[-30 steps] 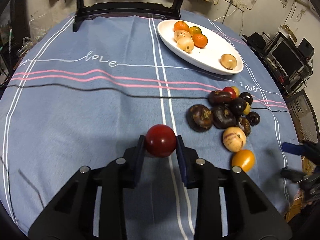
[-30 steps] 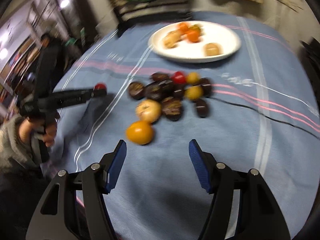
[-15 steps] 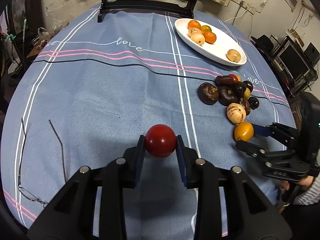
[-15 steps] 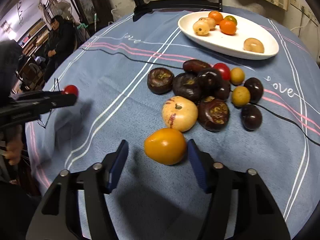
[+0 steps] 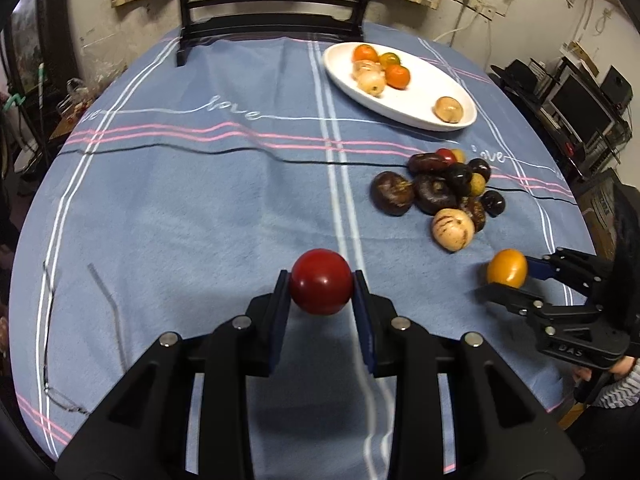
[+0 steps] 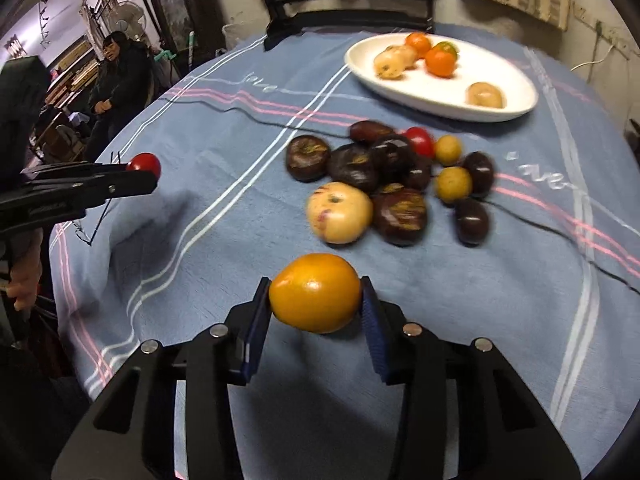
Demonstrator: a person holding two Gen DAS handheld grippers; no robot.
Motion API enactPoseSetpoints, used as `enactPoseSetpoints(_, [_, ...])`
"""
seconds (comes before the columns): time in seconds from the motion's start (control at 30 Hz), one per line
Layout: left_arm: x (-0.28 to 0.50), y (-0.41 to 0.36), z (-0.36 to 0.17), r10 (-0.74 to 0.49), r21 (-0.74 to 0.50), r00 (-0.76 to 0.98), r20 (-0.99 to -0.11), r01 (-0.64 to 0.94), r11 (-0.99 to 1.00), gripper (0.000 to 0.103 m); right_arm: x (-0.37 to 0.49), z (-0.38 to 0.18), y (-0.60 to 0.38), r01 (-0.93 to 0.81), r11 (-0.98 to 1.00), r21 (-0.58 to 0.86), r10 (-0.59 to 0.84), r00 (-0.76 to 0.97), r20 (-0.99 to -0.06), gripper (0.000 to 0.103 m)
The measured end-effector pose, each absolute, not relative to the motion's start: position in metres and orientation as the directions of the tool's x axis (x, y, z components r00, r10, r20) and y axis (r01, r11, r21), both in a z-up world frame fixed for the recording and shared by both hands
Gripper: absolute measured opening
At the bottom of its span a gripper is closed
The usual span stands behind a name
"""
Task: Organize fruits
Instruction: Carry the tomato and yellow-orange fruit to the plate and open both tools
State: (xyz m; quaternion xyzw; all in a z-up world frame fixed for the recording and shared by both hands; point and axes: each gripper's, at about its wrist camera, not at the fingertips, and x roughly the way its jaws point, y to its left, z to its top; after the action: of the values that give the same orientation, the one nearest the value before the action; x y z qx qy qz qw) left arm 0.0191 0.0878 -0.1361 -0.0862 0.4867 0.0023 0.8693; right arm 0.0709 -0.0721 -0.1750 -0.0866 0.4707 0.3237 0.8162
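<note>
Left wrist view: left gripper (image 5: pixel 321 283) clamps red fruit (image 5: pixel 321 281) at lower centre; right gripper (image 6: pixel 315 300) clamps orange fruit (image 6: pixel 315 298).

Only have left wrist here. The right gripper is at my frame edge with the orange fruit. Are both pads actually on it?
Observer: Yes. In the right wrist view the right gripper is shut on the orange fruit, with a blue pad against each side.
Operator: Anyone standing off to my left? My edge is dark.
Observer: Yes. A person in dark clothes stands beyond the table, behind the left gripper that holds the red fruit.
</note>
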Motion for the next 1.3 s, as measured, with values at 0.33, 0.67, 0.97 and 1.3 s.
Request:
enactPoseSetpoints(0.33, [0.075, 0.043, -0.119, -0.15, -0.151, 0.556, -0.817, 0.044, 0.988, 0.031, 0.086, -0.145, -0.134, -0.482, 0.86, 0.166, 0.412, 0.466, -0.783, 0.044])
enactPoseSetpoints(0.67, [0.165, 0.032, -0.105, -0.17, -0.144, 0.574, -0.801, 0.091, 0.985, 0.031, 0.164, -0.117, -0.131, -0.455, 0.873, 0.175, 0.425, 0.536, -0.73, 0.044])
enactPoseSetpoints(0.97, [0.241, 0.021, -0.12, -0.203, -0.176, 0.55, -0.81, 0.102, 0.979, 0.031, 0.254, -0.117, -0.107, -0.477, 0.861, 0.178, 0.452, 0.553, -0.7, 0.044])
enactPoseSetpoints(1.3, [0.274, 0.009, -0.15, -0.226, -0.212, 0.501, -0.835, 0.086, 0.973, 0.05, 0.326, -0.146, -0.091, -0.434, 0.889, 0.146, 0.394, 0.563, -0.726, 0.068])
